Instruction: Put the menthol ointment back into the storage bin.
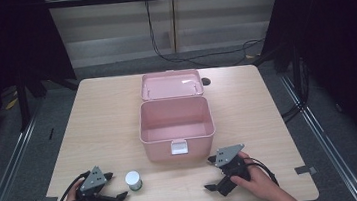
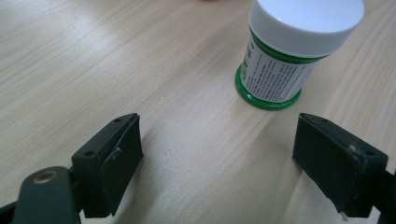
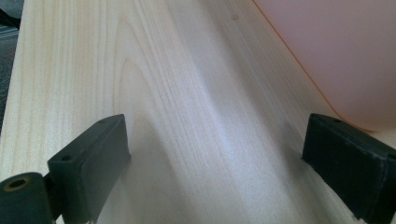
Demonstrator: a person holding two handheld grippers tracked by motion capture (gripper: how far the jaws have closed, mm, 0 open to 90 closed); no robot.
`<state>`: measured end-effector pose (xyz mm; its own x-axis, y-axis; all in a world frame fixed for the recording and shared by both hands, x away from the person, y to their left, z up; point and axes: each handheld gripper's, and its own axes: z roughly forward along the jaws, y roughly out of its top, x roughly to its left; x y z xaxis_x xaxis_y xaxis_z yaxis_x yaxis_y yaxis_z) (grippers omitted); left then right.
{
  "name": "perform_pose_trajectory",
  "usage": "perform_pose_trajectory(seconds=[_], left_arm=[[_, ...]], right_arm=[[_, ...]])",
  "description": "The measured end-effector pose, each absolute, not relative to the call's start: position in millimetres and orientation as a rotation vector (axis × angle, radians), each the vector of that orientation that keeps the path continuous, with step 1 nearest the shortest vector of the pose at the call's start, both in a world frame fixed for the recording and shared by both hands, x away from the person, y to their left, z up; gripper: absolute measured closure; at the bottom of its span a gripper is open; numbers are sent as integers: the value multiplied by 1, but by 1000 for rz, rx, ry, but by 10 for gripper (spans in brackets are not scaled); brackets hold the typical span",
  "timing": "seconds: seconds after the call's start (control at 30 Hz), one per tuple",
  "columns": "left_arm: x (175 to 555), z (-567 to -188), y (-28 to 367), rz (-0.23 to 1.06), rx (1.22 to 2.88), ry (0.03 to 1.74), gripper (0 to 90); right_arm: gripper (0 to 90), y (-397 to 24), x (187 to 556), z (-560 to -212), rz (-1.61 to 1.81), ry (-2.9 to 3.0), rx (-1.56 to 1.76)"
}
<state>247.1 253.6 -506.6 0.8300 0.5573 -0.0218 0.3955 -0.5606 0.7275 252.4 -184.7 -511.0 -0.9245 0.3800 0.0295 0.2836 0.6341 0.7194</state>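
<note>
Both claws spread, empty: left claw (image 2: 217,154) near white-capped jar (image 2: 292,51), right claw (image 3: 217,163) beside open pink box (image 1: 176,121), on surface (image 1: 98,124).

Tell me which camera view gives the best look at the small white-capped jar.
The left gripper view: the jar stands upright just beyond the open jaws, close enough to show its white cap, printed label and green base. The high view shows it as a small white-topped shape near the left gripper. The right gripper view faces the pink box instead.

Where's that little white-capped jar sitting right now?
In the high view the small white-capped green jar stands upright on the wooden table, near its front edge, just right of the left tool and left of the open pink plastic box.
</note>
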Motion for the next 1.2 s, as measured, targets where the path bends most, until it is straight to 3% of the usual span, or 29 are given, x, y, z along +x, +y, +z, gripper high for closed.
perform_pose_trajectory(seconds=[0.27,0.83,1.2], left_arm=[[247,-503,252,266,2269,707,151],[259,-461,207,-25,2591,762,227],[273,-439,194,-70,2666,790,247]], right_arm=[[65,-185,252,-511,1167,2726,556],[64,-185,252,-511,1166,2725,557],[64,-185,252,-511,1166,2724,558]])
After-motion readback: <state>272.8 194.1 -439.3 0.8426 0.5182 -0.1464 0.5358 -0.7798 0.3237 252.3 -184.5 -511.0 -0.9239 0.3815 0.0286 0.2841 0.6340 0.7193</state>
